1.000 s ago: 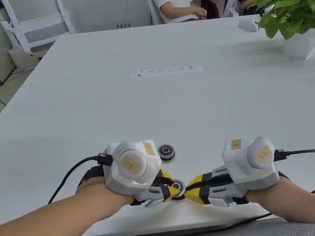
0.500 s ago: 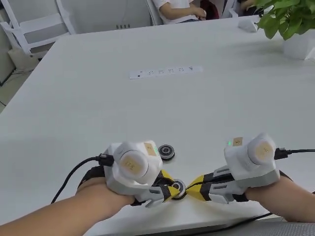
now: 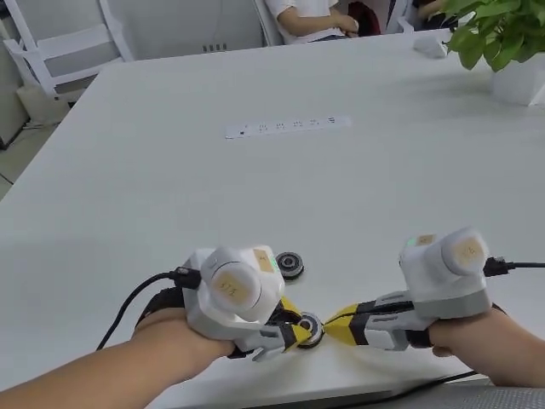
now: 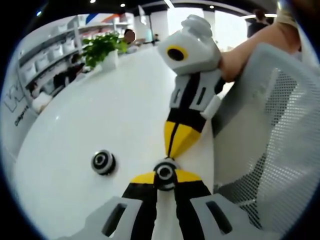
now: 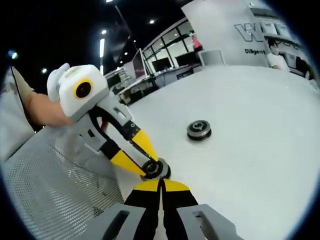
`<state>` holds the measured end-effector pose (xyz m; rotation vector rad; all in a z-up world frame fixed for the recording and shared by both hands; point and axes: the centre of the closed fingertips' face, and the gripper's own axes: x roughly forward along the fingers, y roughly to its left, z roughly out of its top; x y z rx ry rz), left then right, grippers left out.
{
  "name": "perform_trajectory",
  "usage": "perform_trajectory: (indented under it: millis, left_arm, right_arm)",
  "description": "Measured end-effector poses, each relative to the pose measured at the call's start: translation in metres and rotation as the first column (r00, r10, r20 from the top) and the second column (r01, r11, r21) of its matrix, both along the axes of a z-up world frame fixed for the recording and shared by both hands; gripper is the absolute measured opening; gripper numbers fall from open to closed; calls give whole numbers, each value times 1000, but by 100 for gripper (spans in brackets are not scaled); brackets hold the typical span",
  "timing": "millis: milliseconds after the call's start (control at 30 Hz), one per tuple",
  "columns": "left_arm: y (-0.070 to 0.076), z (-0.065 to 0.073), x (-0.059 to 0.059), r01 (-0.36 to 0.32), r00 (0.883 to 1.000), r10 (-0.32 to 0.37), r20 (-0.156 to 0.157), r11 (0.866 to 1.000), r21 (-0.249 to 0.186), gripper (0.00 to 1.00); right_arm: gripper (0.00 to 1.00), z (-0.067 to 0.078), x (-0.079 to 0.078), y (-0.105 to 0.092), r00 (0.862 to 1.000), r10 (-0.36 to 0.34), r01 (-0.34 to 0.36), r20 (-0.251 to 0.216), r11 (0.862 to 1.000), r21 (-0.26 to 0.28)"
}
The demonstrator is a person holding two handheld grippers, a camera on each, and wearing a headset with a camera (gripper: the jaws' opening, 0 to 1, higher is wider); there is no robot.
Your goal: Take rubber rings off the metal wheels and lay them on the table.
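Looking down in the head view, you hold the left gripper [image 3: 294,331] and the right gripper [image 3: 334,332] nose to nose at the near edge of the table [image 3: 170,187], with one metal wheel [image 3: 308,328] between their yellow tips; a second wheel [image 3: 289,264] lies flat on the table just beyond the left gripper; farther off sit a power strip [image 3: 287,126] and, at the far right corner, a potted plant [image 3: 498,34]; from this height the white casings hide how the jaws meet the wheel.

The left gripper view settles your left side: its jaws are clamped on the metal wheel from both sides, and the right gripper's fingertips [image 4: 182,137], pressed together to a point, touch the wheel's far edge; a mesh chair [image 4: 280,125] shows past the table's edge.

The right gripper view shows your right jaws closed against each other, their tips right at the dark rubber ring [image 5: 162,173] on the held wheel; whether they nip that ring you cannot tell.

Your forearms come in from the near edge on either side; the left gripper points right, the right one points left, and both lie low and nearly level over the table.
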<state>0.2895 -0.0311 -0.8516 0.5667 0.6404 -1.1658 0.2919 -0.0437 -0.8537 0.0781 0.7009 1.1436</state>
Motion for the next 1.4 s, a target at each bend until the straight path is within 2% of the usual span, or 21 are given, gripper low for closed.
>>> perform_trajectory:
  millis: [300,633,900,1300,1367,1400]
  left_arm:
    - [-1,0,0,-17,1000,17,1,1000,8,13]
    - [-1,0,0,-37,999,37,4,999,20,12]
    - [0,-1,-1,-37,999,37,9,999,24,12]
    - [-1,-1,-2,-43,999,42,9,999,20,12]
    - [-2,-1,-2,-40,999,40,7,999,14,12]
    - [-3,-1,-2,-40,999,40,9,999,14,12]
  right_arm:
    - [0,2,0,1,1000,-14,14,-26,1000,19]
    - [0,4,-3,5,1000,7,-7,0,1000,5]
    - [0,4,-5,7,1000,15,-15,1,1000,6]
    - [0,8,-10,13,999,48,-49,10,999,25]
    - [0,13,-12,17,998,55,-54,-3,996,64]
    - [0,12,-15,17,997,76,-76,4,995,58]
